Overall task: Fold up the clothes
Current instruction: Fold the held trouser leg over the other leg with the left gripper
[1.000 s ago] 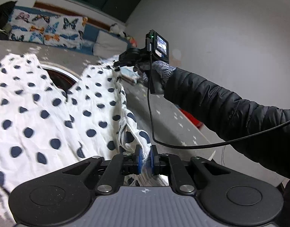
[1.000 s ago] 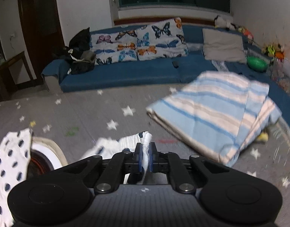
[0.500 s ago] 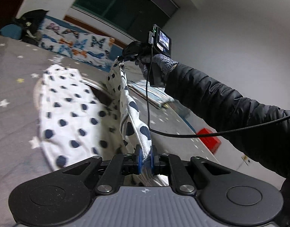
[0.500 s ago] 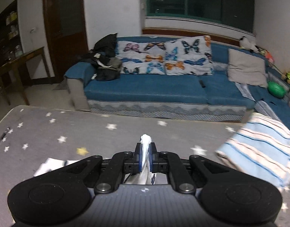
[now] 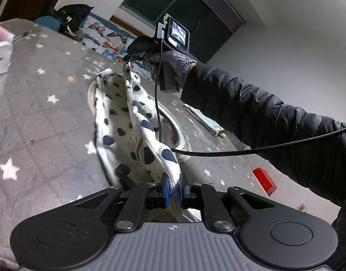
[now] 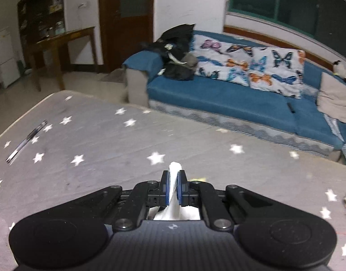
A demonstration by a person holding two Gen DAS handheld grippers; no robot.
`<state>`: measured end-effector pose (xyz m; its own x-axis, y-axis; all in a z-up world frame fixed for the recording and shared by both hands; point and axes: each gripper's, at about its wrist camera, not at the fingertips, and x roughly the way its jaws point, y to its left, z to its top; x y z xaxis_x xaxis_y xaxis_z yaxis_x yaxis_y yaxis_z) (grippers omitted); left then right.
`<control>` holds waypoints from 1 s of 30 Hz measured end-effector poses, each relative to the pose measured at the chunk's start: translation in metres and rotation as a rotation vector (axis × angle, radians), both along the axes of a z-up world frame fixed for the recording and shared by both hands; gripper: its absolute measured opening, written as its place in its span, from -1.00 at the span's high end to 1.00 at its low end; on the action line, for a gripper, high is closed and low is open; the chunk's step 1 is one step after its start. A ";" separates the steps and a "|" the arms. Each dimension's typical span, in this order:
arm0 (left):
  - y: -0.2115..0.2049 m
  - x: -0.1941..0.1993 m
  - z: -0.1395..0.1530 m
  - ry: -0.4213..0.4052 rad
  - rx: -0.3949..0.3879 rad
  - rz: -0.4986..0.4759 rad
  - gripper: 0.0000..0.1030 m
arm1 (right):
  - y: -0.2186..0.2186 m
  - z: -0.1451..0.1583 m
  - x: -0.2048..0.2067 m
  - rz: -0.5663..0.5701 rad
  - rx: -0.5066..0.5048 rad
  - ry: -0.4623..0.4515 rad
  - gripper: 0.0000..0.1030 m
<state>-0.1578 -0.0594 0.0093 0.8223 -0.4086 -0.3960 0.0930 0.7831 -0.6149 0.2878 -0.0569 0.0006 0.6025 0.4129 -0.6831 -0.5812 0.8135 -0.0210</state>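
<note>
Above grey star mat (image 5: 48,117), L gripper (image 5: 173,188) & R gripper (image 6: 173,188) pinch spotted garment (image 5: 136,122) taut

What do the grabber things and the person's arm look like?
Each gripper is black with a ribbed grey top and blue pads on its fingers. The right gripper carries a small screen and a black cable. The arm wears a puffy black sleeve and a knitted grey glove.

1. I count one polka-dot garment (image 5: 136,122).
2. Two claws: the left claw (image 5: 173,188) and the right claw (image 6: 173,188), each pinching that cloth.
3. One red block (image 5: 264,180) on the starred surface.
4. One folded striped cloth (image 5: 204,122).
5. Two butterfly cushions (image 6: 252,67) on one blue sofa (image 6: 218,99).
6. One wooden table (image 6: 64,38).
</note>
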 end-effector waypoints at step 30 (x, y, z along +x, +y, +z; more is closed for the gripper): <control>-0.013 -0.009 -0.003 0.018 0.040 0.055 0.78 | -0.025 -0.017 -0.089 0.324 -0.149 0.156 0.66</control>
<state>-0.1670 -0.0721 0.0066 0.8357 -0.3461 -0.4264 0.0379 0.8109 -0.5840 0.1992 -0.0823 -0.0164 0.3413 0.4542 -0.8229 -0.8129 0.5822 -0.0158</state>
